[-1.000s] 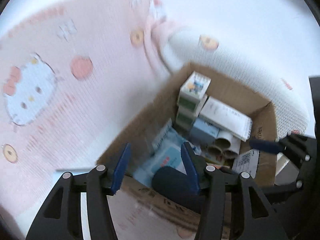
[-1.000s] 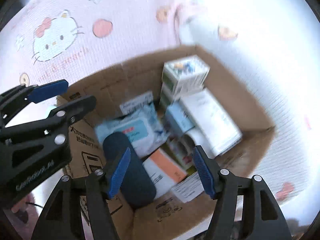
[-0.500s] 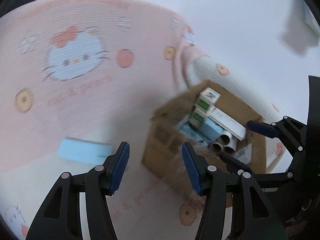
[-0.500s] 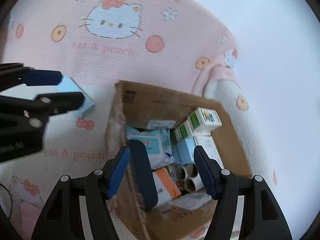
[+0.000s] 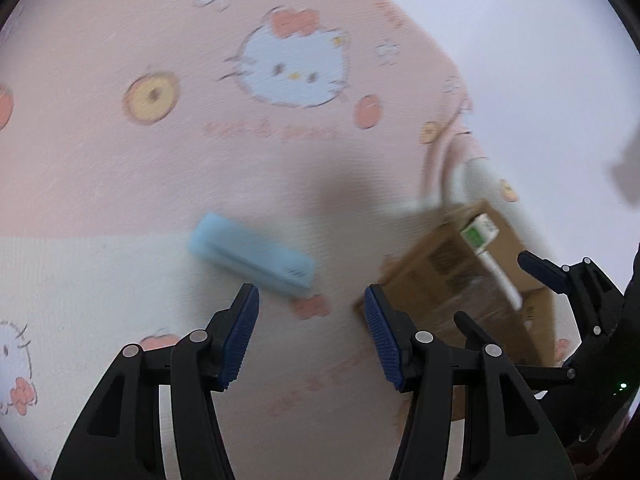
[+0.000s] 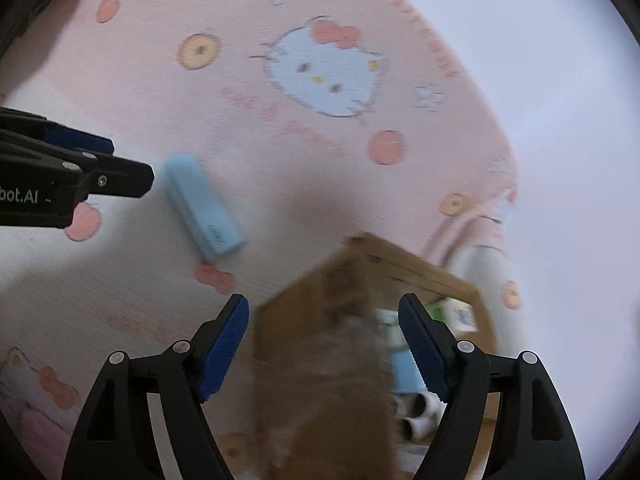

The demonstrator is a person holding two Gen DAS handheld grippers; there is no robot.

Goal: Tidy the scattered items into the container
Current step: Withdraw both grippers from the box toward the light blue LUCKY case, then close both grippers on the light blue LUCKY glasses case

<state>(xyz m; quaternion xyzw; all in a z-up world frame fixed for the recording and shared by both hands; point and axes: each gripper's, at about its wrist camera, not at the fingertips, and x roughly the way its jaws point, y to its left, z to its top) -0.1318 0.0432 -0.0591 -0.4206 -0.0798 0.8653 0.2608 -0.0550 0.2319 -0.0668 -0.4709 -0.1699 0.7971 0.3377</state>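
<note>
A: Left gripper (image 5: 310, 334) wide open, empty; right gripper (image 6: 324, 346) opening, nothing clamped. Light blue box (image 5: 251, 254) just beyond the left jaws, flat on the printed blanket (image 5: 120, 168), apart from the cardboard box (image 5: 444, 276).

B: Best squared across its narrow sides before closing. Carton contents blurred, half hidden.

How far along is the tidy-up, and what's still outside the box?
Mostly done: the cardboard box already holds several cartons and tubes. Nothing is in hand: the left gripper is open and empty, and the right gripper's jaws are opening, with nothing between them. Left: the light blue box lying on the pink blanket.
</note>
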